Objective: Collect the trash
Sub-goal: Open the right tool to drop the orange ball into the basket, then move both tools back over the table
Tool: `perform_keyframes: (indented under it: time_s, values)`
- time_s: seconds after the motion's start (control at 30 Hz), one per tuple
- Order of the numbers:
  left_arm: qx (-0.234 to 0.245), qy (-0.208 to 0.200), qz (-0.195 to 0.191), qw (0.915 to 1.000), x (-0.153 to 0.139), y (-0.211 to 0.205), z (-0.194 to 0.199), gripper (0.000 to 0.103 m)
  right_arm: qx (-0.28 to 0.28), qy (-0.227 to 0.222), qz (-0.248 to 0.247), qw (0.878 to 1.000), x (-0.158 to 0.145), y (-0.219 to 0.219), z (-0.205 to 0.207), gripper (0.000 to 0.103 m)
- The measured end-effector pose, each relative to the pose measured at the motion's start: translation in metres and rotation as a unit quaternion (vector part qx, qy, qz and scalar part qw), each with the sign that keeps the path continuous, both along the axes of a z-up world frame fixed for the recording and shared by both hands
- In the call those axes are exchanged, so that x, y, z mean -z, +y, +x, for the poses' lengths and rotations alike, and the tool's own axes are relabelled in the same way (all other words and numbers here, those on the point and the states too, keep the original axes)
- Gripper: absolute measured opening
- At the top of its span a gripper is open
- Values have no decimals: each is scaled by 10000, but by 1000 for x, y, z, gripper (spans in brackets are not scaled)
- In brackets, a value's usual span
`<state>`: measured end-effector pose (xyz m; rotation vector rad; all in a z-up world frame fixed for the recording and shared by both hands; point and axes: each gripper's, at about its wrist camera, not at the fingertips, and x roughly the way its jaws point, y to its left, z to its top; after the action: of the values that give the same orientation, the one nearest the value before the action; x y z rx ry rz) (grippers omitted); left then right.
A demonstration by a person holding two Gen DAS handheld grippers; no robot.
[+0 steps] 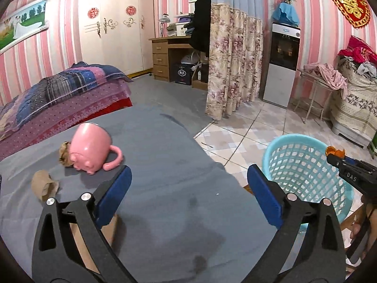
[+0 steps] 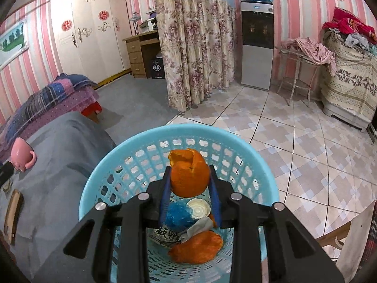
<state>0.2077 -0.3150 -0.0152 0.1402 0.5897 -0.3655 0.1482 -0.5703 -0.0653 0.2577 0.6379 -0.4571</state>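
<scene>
My right gripper (image 2: pixel 190 176) is shut on a piece of orange peel (image 2: pixel 188 174) and holds it over the light blue mesh basket (image 2: pixel 249 155). Inside the basket lie another orange peel (image 2: pixel 198 247), a blue crumpled wrapper (image 2: pixel 176 214), a white lid (image 2: pixel 198 208) and a printed packet. My left gripper (image 1: pixel 188 176) stands open over the grey-covered table (image 1: pixel 165 165), nothing between its blue pads. On the table to its left lie a brown paper scrap (image 1: pixel 43 184) and a tan crumpled wad (image 1: pixel 64 156) beside a pink mug (image 1: pixel 93 149) on its side. The right gripper (image 1: pixel 335 156) with the peel shows above the basket (image 1: pixel 306 165).
A bed with plaid bedding (image 1: pixel 59 92) lies beyond the table. A floral curtain (image 1: pixel 233 66), a water dispenser (image 1: pixel 282 63), a small wire table with cloth (image 1: pixel 322 77) and a covered pile stand across the tiled floor (image 2: pixel 294 141). A wooden object (image 2: pixel 14 214) lies on the table's near left.
</scene>
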Motion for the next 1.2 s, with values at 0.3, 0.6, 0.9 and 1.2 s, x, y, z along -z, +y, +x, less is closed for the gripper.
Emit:
perform_keyframes:
  time_s: [0.3,0.6,0.9,1.2]
  values:
    - [-219,52,-174,9996,-5,27,2,96,17,-158,-288,9995,-12,7,-4,78]
    - [-394,-55,-260,9989,-19,55,-3,97,-188,-452,-445,9978,-32,27,-7,94]
    - [-842,-70,-275,9960,-27,116,-8,97,-804,-639,-503,9934,-52,79,4,94]
    - [-1448,-11,-140,9894,-36,212,-1,97,-1406,-764,-185,9869,-64,134,24,94]
